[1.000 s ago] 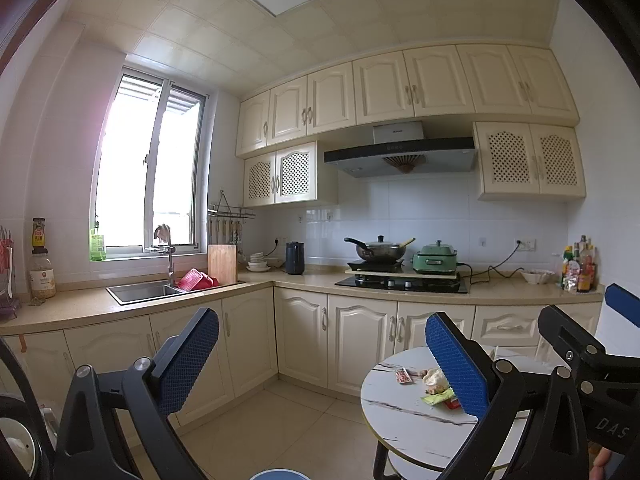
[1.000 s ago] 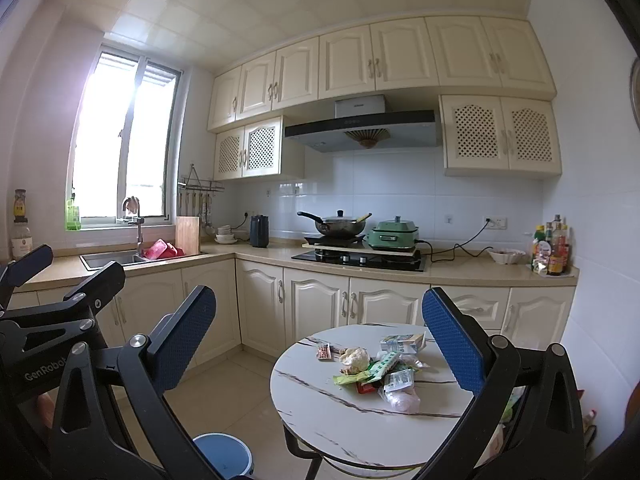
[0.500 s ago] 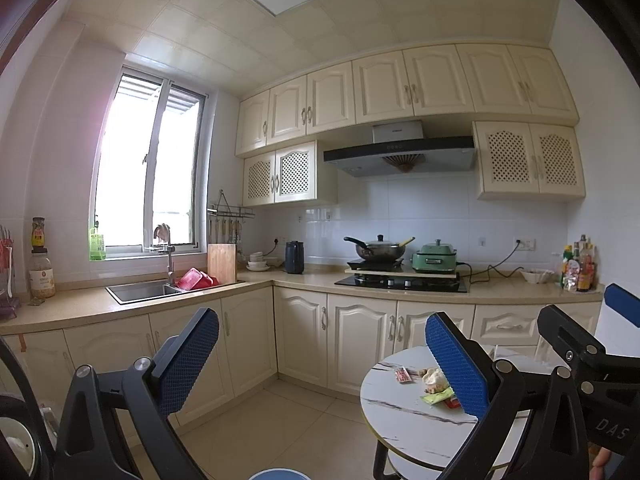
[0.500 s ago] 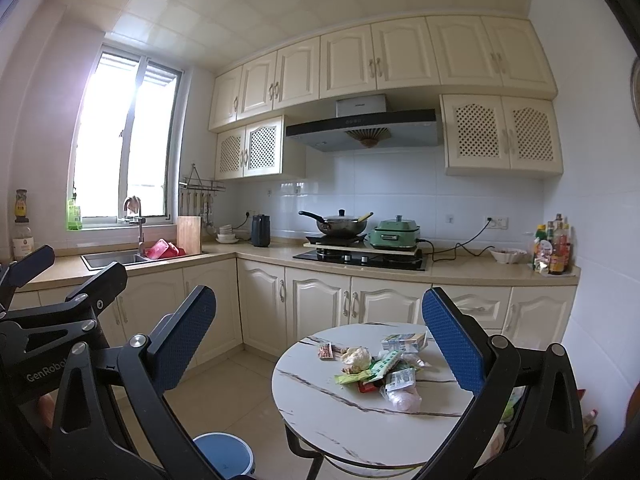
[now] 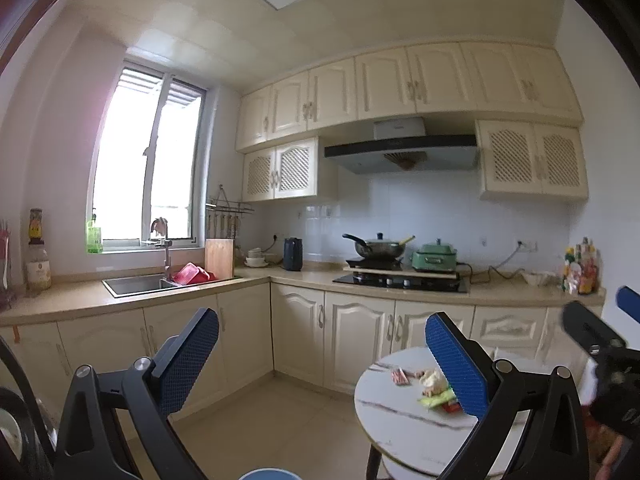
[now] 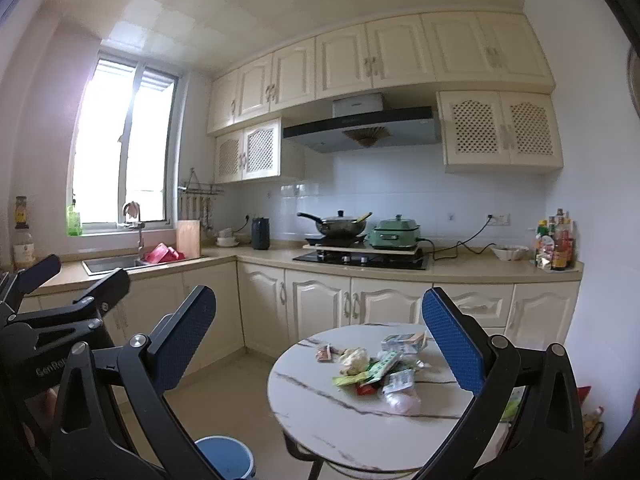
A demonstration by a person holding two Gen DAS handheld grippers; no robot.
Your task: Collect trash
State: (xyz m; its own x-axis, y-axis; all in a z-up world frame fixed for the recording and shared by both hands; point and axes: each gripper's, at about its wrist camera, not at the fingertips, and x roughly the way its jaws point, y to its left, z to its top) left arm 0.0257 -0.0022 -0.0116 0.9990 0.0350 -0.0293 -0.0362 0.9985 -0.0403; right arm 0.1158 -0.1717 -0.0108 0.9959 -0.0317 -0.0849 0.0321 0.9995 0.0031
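Both the left tool (image 5: 320, 356) and the right tool (image 6: 320, 344) hang released and empty, well short of the trash pile (image 6: 376, 368), which lies on the round marble tabletop (image 6: 320, 420) at about 5 o'clock in the right wrist view. To start well, the nearer right tool should probably descend on one loose wrapper at the pile's edge, then carry it to the blue bin (image 6: 224, 458) on the floor at 7 o'clock. From 9 to 3 o'clock run a bright window (image 6: 120, 148), sink (image 6: 112, 264), cream cabinets (image 6: 320, 304) and stove (image 6: 360, 258).
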